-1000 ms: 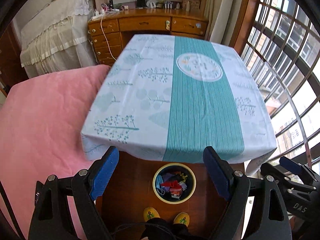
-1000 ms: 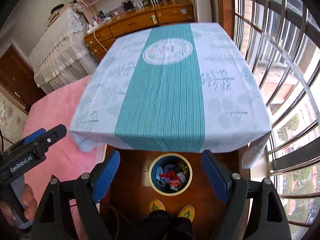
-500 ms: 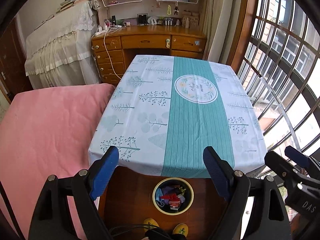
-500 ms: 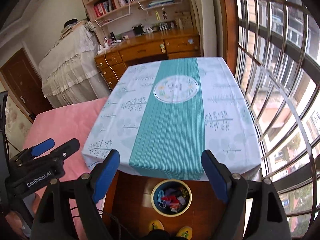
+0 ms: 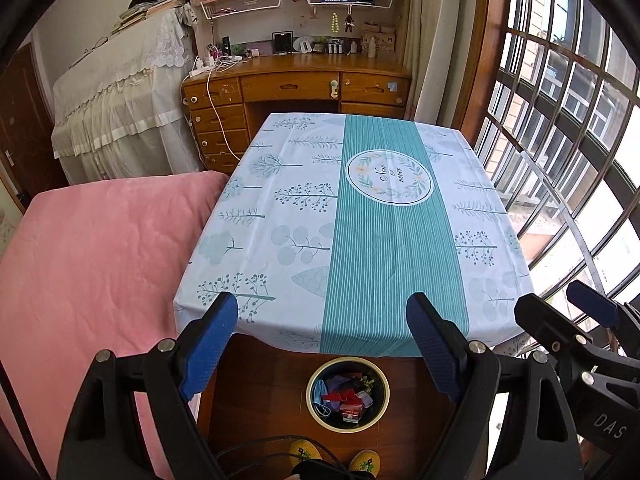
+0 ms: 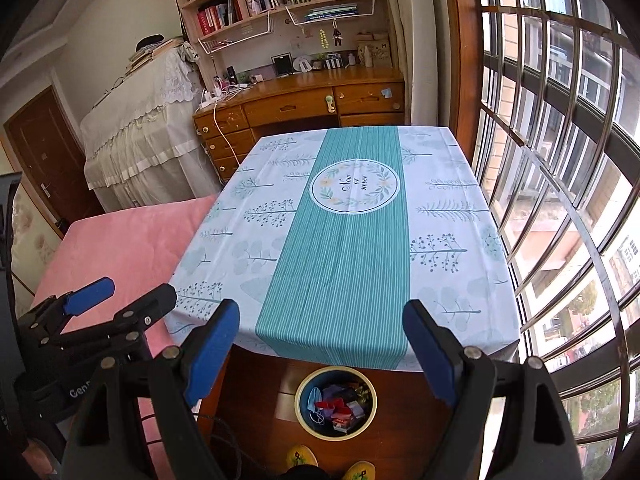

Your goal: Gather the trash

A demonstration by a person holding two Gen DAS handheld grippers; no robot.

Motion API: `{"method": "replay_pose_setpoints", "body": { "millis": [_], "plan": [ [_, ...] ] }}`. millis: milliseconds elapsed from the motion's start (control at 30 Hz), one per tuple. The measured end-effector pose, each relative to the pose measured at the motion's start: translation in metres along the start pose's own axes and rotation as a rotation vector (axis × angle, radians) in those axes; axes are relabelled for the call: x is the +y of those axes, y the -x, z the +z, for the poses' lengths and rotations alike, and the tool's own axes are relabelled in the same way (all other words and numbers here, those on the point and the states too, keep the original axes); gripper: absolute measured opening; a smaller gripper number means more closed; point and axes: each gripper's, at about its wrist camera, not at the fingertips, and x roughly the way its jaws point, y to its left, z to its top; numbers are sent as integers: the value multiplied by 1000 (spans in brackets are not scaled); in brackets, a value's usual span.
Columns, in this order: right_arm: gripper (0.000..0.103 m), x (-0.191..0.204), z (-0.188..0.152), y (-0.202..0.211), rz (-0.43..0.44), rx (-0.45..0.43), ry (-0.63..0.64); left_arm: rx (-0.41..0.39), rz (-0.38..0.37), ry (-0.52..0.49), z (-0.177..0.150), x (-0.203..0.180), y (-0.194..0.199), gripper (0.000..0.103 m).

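A round bin (image 5: 347, 424) with a yellow rim stands on the wood floor below the table's near edge. It holds a blue face mask, red wrappers and other scraps, and also shows in the right wrist view (image 6: 335, 428). My left gripper (image 5: 322, 340) is open and empty, high above the bin. My right gripper (image 6: 320, 344) is open and empty, also high above the bin. The left gripper shows at the left of the right wrist view (image 6: 120, 304); the right one shows at the right of the left wrist view (image 5: 560, 312).
A table under a teal and white cloth (image 5: 360, 220) fills the middle. A pink bed (image 5: 100, 260) lies to the left. A barred window (image 6: 560, 160) runs along the right. A wooden desk (image 5: 296, 88) and bookshelves stand behind. My yellow slippers (image 5: 304, 450) show below.
Both grippers have risen and pulled back from the table. The bin and table look smaller and more of the room shows. Both stay open and empty.
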Motion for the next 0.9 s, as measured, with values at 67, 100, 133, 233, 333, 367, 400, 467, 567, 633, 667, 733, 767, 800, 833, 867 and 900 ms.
{"method": "replay_pose_setpoints", "body": {
  "millis": [67, 100, 133, 233, 333, 367, 400, 467, 567, 633, 667, 733, 767, 800, 833, 867, 900],
  "plan": [
    [84, 0, 1, 0, 0, -2, 1, -1, 4, 2, 0, -2, -1, 85],
    [84, 0, 2, -1, 1, -2, 2, -1, 4, 4, 1, -2, -1, 85],
    [84, 0, 3, -1, 2, -3, 4, -1, 2, 2, 1, -1, -1, 85],
    [84, -1, 4, -4, 6, 1, 7, 3, 1, -2, 1, -1, -2, 85],
    [84, -2, 5, -5, 9, 7, 7, 7, 3, 0, 1, -2, -2, 85],
    [84, -2, 5, -5, 9, 5, 7, 8, 3, 1, 2, -2, -2, 85],
    [84, -2, 5, -5, 8, 5, 7, 9, 4, 2, 2, -4, -2, 85],
    [84, -2, 5, -5, 9, 6, 7, 10, 5, 3, 2, -6, -3, 85],
    [84, -4, 4, -7, 8, 10, 5, 11, 5, 5, 2, -9, -4, 85],
    [84, -4, 4, -7, 8, 9, 5, 13, 4, 3, 2, -10, -4, 85],
    [84, -4, 4, -7, 8, 9, 5, 13, 3, 3, 2, -11, -5, 85],
    [84, -4, 4, -7, 8, 10, 7, 12, 1, 3, 2, -12, -6, 85],
    [84, -4, 4, -8, 8, 10, 7, 11, 1, 4, 2, -12, -6, 85],
    [84, -4, 4, -7, 8, 10, 6, 12, 1, 2, 2, -12, -6, 85],
    [84, -3, 4, -7, 8, 11, 5, 13, 2, 2, 1, -13, -6, 85],
    [84, -4, 4, -7, 9, 12, 5, 13, 2, 2, 1, -13, -7, 85],
    [84, -4, 3, -8, 8, 12, 5, 14, 2, 1, 1, -14, -7, 85]
  ]
}}
